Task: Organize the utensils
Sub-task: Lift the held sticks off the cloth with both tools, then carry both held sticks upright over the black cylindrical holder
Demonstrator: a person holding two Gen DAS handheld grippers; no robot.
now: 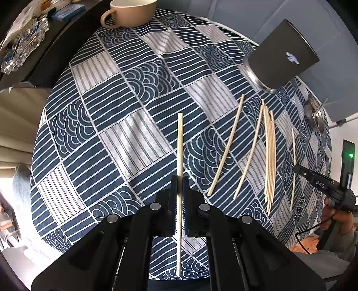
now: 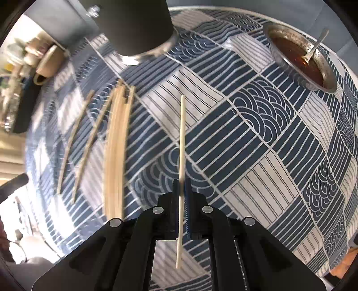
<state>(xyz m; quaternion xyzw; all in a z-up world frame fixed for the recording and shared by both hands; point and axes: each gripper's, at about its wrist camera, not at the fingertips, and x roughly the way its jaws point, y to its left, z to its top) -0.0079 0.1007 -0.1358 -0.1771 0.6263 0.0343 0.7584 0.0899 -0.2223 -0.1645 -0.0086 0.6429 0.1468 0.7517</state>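
Note:
My left gripper [image 1: 179, 179] points down at the blue patterned tablecloth [image 1: 125, 94] and is shut on a pale wooden chopstick [image 1: 180, 143], which runs straight out between its fingers. Right of it lie two single chopsticks [image 1: 226, 147] and a bundle of several chopsticks [image 1: 269, 156]. My right gripper [image 2: 182, 182] is shut on another chopstick [image 2: 182, 134], held just above the cloth. The loose bundle [image 2: 116, 152] lies to its left, blurred. A dark cylindrical cup [image 1: 282, 56] stands beyond the chopsticks, and it is also at the top of the right wrist view [image 2: 134, 26].
A beige mug [image 1: 129, 11] stands at the far edge of the table. A metal bowl [image 2: 279, 60] of brown sauce with a spoon [image 2: 313, 49] in it sits at the far right. A dark shelf [image 1: 51, 51] with clutter lies beyond the table on the left. A hand [image 1: 335, 219] holds the other gripper's handle at the right edge.

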